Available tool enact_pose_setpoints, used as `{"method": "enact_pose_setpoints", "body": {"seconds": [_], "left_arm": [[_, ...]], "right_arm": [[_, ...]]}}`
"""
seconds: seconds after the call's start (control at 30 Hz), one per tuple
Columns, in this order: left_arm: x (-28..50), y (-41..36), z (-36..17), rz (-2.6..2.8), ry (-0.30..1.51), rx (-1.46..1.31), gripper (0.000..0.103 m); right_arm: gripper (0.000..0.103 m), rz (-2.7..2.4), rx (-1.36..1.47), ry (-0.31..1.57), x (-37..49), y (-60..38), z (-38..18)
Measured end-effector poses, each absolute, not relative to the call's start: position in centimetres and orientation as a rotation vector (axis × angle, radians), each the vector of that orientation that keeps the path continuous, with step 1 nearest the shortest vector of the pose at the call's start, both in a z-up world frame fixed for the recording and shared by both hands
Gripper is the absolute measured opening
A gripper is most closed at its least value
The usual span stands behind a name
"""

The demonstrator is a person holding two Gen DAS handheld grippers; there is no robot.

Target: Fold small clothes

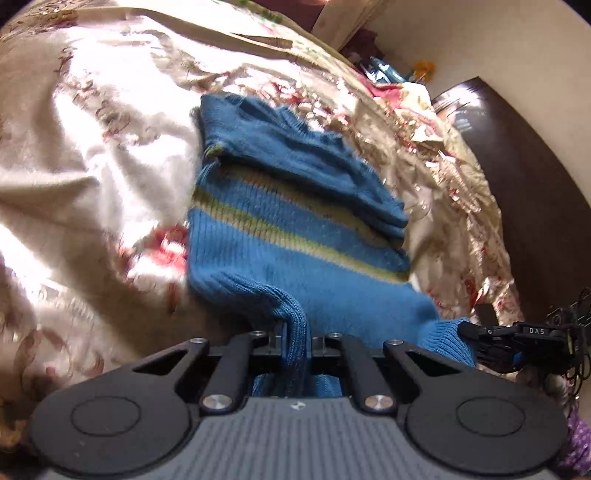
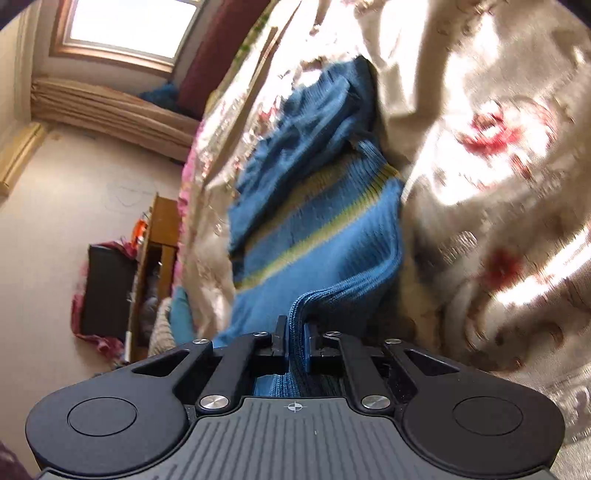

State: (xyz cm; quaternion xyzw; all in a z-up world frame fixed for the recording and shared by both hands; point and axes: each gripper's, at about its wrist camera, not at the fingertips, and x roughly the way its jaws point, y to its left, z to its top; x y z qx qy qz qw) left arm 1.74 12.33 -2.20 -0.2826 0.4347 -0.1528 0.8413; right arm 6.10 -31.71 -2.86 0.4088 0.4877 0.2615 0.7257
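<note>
left gripper (image 1: pixel 297 338): black linkage arms, silver screw heads, round black discs, grey ribbed body
right gripper (image 2: pixel 294 338): same build; crosshair mark behind fingers; white "DAS" lettering

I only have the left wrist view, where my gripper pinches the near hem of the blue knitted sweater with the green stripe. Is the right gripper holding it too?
Observer: Yes, the right gripper is shut on a bunched ribbed fold of the blue knitted sweater.
Operator: Anything past the bed on that side?
Observer: A wooden shelf unit stands beside the floral bedspread.
Operator: Where's the light from?
Observer: A bright window above.
</note>
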Motion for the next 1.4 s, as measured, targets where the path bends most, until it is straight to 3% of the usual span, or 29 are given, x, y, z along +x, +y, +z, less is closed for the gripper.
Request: {"method": "enact_pose_setpoints", "body": {"seconds": [0.3,0.43,0.63,0.73,0.9,1.1,1.4], "left_arm": [[13.3,15.5,0.7,-0.296,0.710,-0.649,0.013],[19.0,16.6,-1.6,-0.219,0.722,-0.655,0.013],[21.6,16.2,-5.1,-0.144,0.785,-0.682,0.013],[21.1,17.1,-5.6,-0.118,0.759,-0.771,0.017],[20.7,18.6,-4.7,-0.057,0.676,-0.840,0.044],[20.0,18.8,-3.2,-0.035,0.644,-0.820,0.048],[14.8,16.0,-5.1,-0.004,0.798,-0.535,0.056]], "right_arm": [[0.008,0.519,1.003,0.798,18.5,-31.8,1.1],[0.008,0.398,1.043,0.804,23.7,-31.8,-1.3],[0.012,0.294,1.042,0.894,26.2,-31.1,-5.7],[0.018,0.276,1.080,0.896,26.0,-31.8,-6.5],[0.030,0.301,1.108,0.821,25.6,-33.0,-5.5],[0.034,0.287,0.922,0.831,24.4,-32.1,-4.0],[0.034,0.273,0.467,0.899,19.7,-28.9,-3.9]]}}
